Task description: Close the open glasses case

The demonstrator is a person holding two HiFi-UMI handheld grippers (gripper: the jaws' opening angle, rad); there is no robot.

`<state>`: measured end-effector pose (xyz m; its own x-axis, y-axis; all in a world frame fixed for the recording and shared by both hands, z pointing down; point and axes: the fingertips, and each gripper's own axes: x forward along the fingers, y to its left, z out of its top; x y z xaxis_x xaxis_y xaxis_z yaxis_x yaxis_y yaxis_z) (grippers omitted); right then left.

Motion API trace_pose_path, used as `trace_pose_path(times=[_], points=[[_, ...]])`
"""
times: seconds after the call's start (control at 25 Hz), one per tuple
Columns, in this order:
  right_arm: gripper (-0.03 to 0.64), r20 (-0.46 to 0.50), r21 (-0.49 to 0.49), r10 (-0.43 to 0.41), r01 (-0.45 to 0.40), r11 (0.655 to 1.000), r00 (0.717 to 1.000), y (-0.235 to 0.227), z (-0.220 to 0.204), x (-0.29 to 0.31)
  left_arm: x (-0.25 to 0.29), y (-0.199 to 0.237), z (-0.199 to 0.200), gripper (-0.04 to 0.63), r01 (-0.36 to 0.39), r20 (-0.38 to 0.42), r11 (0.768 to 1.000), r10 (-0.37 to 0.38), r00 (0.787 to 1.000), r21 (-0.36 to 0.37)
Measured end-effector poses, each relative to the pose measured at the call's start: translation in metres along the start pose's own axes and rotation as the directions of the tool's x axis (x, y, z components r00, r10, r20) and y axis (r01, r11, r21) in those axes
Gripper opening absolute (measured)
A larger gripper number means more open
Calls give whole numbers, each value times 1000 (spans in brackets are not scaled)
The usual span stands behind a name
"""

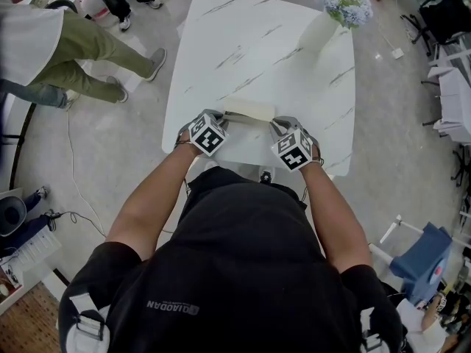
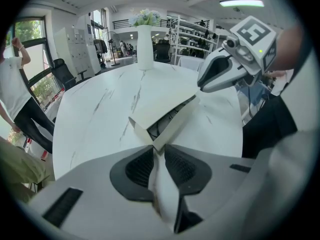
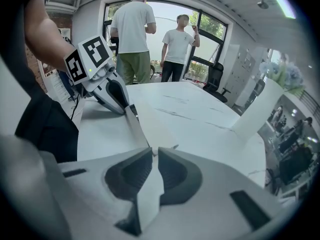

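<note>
A cream glasses case (image 1: 249, 109) lies near the front edge of the white marble table (image 1: 257, 43), between my two grippers. Its lid stands slightly ajar; in the left gripper view a dark gap shows along the case (image 2: 162, 111). My left gripper (image 1: 221, 118) is shut, and its tips (image 2: 157, 146) touch the case's left corner. My right gripper (image 1: 274, 124) is also shut, its tips (image 3: 154, 151) against the right end of the case (image 3: 150, 119). Each gripper view shows the other gripper at the case's far end.
A white vase with pale blue flowers (image 1: 324, 28) stands at the table's far right corner. Two people (image 1: 73, 50) stand on the floor beyond the table's left side. A blue chair (image 1: 423, 259) and white furniture (image 1: 452, 101) are on the right.
</note>
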<state>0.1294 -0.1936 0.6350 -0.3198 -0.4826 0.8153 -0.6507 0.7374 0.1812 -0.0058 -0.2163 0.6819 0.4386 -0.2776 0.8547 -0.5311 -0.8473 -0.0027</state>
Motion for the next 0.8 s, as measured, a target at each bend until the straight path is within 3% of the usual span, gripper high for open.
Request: trace_pose_path(times=[0.8], points=[[34,-44,-13,28,-29,1000,999,16,-14,10,-1,-1,-1,75,-2,2,1000,2,1000,-7]])
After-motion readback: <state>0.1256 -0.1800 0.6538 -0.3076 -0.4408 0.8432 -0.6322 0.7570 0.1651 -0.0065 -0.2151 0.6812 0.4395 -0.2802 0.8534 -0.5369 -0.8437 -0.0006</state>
